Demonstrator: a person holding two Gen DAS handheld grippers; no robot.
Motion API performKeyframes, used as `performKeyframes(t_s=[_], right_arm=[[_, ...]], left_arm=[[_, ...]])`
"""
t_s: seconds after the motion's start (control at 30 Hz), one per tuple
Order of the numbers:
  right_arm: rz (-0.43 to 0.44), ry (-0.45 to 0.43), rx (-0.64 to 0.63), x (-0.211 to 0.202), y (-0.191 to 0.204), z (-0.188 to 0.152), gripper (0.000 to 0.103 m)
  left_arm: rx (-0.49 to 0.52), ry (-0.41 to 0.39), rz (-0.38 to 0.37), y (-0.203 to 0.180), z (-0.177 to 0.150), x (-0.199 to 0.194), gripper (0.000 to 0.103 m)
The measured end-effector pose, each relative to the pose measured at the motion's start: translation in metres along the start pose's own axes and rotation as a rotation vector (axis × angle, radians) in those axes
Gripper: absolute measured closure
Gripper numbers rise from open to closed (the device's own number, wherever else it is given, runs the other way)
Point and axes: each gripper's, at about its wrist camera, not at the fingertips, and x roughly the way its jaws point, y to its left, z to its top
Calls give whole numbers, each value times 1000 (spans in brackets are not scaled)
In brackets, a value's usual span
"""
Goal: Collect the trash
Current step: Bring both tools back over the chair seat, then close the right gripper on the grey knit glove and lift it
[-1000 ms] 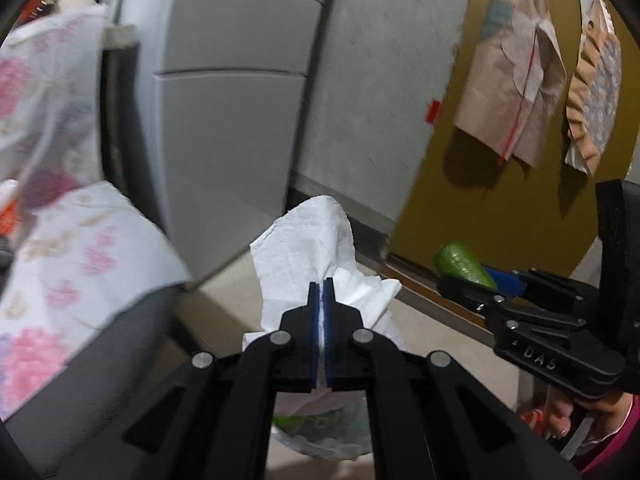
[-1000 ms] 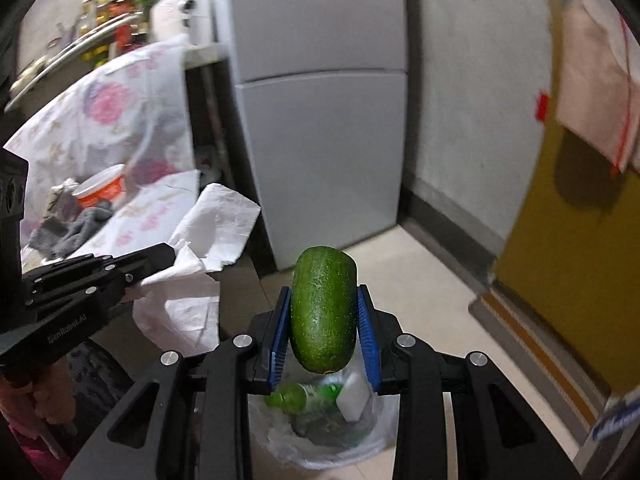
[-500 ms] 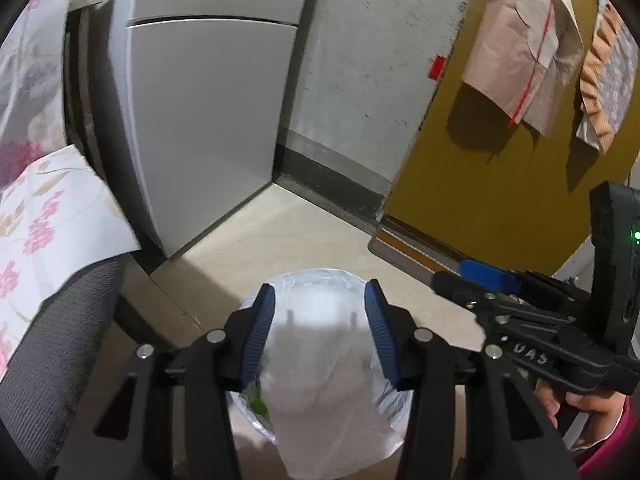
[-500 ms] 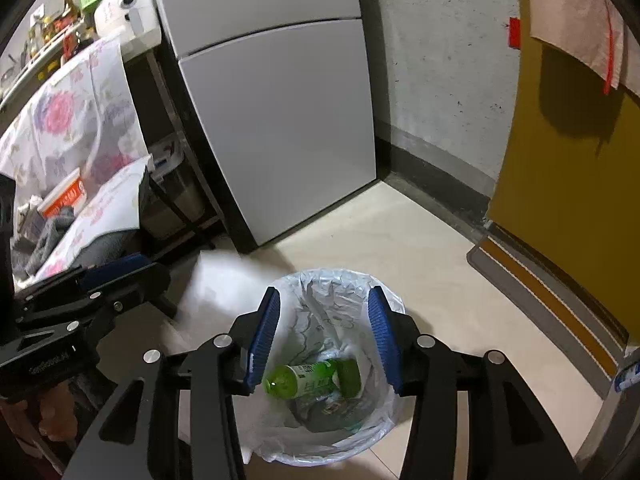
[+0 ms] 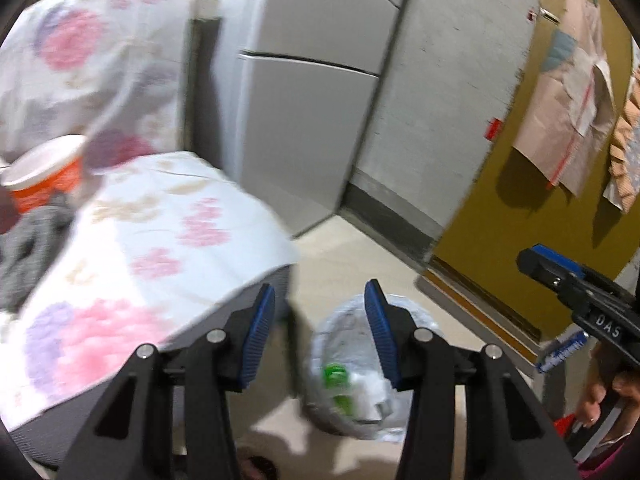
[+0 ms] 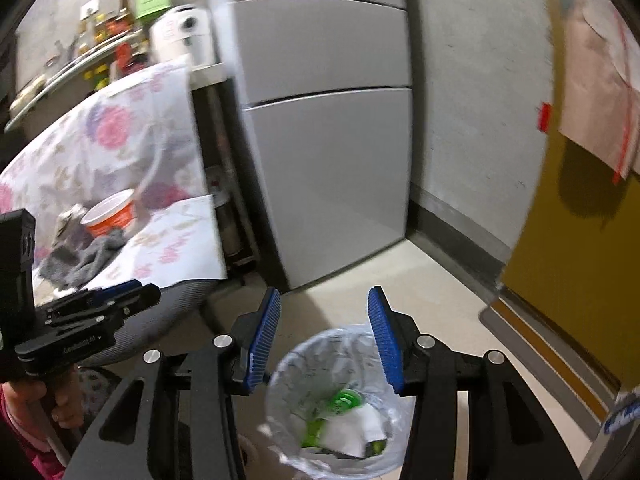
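Bin (image 6: 288, 364) on floor beside fridge (image 6: 328, 160), holding bottle (image 6: 340, 402) and tissue (image 6: 348, 432). Left gripper (image 5: 318, 334) and right gripper (image 6: 324, 336) above bin, jaws apart, empty. Advice: swing toward the cup (image 6: 110, 216), avoiding cloth.

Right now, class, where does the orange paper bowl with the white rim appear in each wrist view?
Left wrist view: orange paper bowl at far left, mid-height.
Right wrist view: left of centre, beside a grey cloth.
Shared landmark: the grey refrigerator.
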Motion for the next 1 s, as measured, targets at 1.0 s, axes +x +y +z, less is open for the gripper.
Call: performKeyframes(t_s=[1.0], right_arm=[[440, 185, -418, 159, 354, 38, 41]], left_arm=[[-411, -51, 673, 294, -46, -181, 41]])
